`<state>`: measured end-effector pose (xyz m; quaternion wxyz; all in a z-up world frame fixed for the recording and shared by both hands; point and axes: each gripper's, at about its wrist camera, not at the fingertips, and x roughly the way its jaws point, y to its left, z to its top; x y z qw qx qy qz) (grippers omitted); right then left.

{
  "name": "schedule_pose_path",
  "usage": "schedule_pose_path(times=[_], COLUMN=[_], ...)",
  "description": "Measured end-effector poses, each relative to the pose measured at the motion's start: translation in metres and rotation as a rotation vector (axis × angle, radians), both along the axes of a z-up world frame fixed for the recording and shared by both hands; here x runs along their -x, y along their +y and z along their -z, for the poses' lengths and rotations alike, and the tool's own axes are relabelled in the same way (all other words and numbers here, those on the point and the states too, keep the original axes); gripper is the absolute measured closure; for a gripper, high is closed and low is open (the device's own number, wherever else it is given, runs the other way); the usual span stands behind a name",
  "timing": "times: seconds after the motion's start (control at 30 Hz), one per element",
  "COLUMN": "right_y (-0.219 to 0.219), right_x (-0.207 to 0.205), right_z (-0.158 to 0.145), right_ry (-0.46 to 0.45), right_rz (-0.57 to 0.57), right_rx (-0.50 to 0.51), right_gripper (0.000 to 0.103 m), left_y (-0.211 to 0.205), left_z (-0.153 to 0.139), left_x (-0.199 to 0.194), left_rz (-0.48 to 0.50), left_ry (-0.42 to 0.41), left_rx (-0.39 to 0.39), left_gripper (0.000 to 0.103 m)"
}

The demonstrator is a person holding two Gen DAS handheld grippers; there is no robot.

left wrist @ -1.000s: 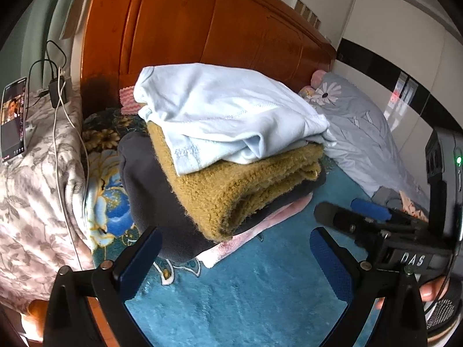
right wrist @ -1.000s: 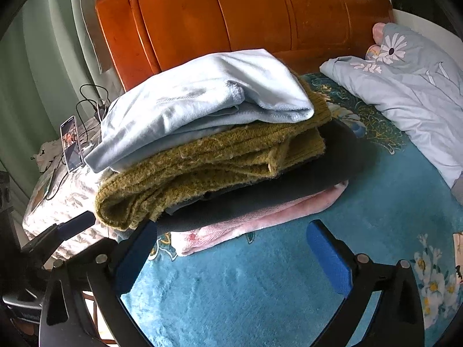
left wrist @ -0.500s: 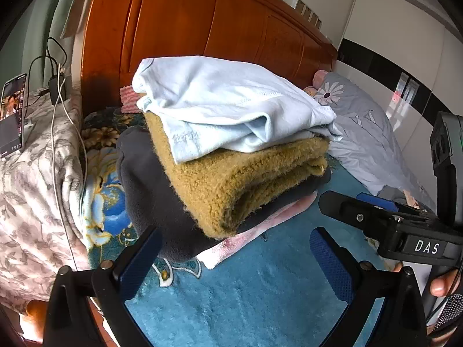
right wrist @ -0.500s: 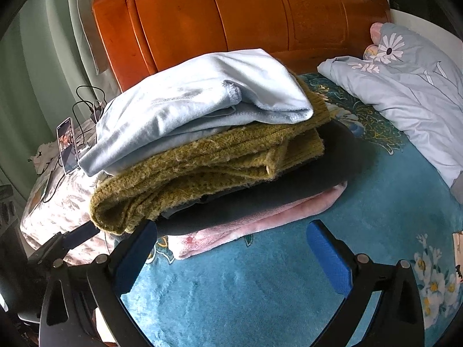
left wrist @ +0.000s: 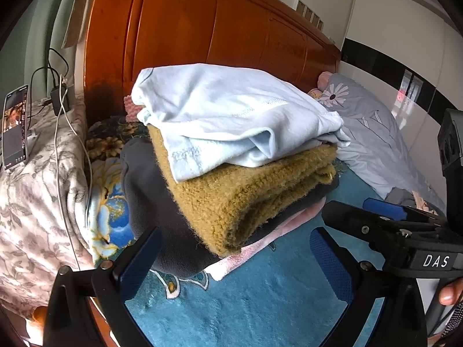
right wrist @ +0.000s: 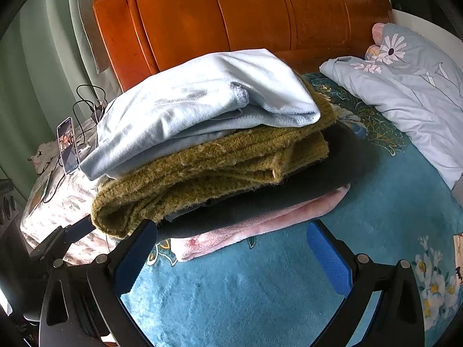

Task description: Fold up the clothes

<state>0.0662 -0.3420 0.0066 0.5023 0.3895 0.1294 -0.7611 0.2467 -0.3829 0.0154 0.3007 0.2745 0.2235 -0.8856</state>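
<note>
Left wrist view: teal blanket [left wrist: 260, 303] spread under and ahead of the left gripper [left wrist: 235, 256], wooden headboard [left wrist: 202, 29] far ahead. Stack of folded clothes [left wrist: 231, 159] sat just ahead of the wide-open, empty jaws: light blue top [left wrist: 231, 115] uppermost, mustard sweater [left wrist: 246, 196] under it, dark grey garment [left wrist: 150, 188] below that, pink garment [left wrist: 260, 245] at the bottom. Grey pillow [left wrist: 370, 133] lay ahead to the right, flowered cloth [left wrist: 29, 202] to the left with a phone [left wrist: 14, 127] propped on it. Right gripper [left wrist: 382, 205] showed at the right edge, a fingertip [left wrist: 450, 296] on its handle. Right wrist view: right gripper [right wrist: 231, 250] also wide open, holding nothing, same stack [right wrist: 217, 150] just ahead, its left finger [right wrist: 136, 257] close under the sweater edge; contact unclear.
</note>
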Motion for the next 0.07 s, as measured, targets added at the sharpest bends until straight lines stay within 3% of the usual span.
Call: schedule_pose_path(times=[0.07], right_y=[-0.0004], right_x=[-0.0012], right_z=[-0.0006], right_ry=[0.004], right_rz=[-0.002], right_rx=[-0.003], right_gripper=[0.0], left_y=[0.0005], left_z=[-0.0002], left_x=[0.0001], left_rz=[0.001], left_ry=[-0.001], left_rx=[0.002], left_gripper=[0.0])
